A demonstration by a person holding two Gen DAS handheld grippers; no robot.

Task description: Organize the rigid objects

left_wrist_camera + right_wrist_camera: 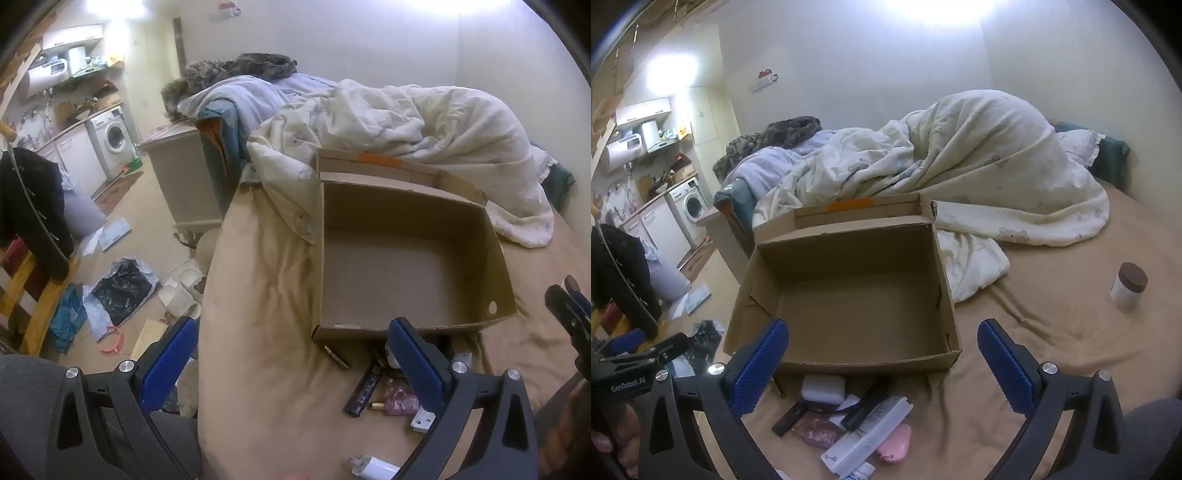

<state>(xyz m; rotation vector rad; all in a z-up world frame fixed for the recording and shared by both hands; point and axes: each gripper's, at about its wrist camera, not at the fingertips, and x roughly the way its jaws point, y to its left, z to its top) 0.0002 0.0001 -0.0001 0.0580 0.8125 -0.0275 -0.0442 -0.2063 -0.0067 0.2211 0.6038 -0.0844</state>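
Above the bed, left gripper and right gripper gape wide, empty, near the cardboard box.

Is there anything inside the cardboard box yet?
No. The cardboard box shows only its bare floor in both views. The strip just behind its near wall is hidden. The small items lie on the bed sheet in front of it.

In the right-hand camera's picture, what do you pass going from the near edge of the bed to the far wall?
Pile of small items → open cardboard box → rumpled duvet → far wall.
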